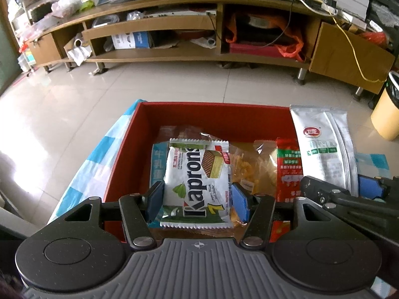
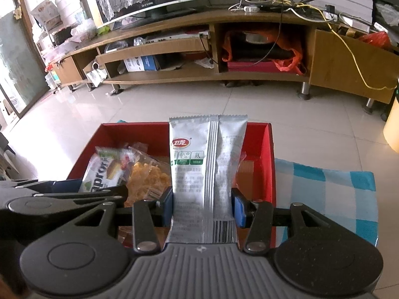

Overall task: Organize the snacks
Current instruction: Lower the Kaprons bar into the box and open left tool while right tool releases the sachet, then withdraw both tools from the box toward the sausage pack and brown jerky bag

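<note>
My left gripper (image 1: pixel 197 200) is shut on a white Kaprons wafer pack (image 1: pixel 197 174), held over the left half of the red box (image 1: pixel 212 114). My right gripper (image 2: pixel 202 205) is shut on a tall silver snack pouch (image 2: pixel 203 164), held upright over the red box (image 2: pixel 270 164) near its right wall. In the left wrist view that silver pouch (image 1: pixel 324 149) and the right gripper (image 1: pixel 349 191) appear at the right. In the right wrist view the wafer pack (image 2: pixel 102 172) and the left gripper's black fingers (image 2: pixel 74 189) show at the left. Several snack packs lie inside the box, among them a clear bag of yellow crisps (image 2: pixel 147 177).
The box stands on a blue and white checked cloth (image 2: pixel 326 194). Past it lies pale tiled floor (image 1: pixel 174 82) and a long wooden TV cabinet (image 1: pixel 219 57) with cluttered shelves. A yellow bin (image 1: pixel 386 114) stands at the far right.
</note>
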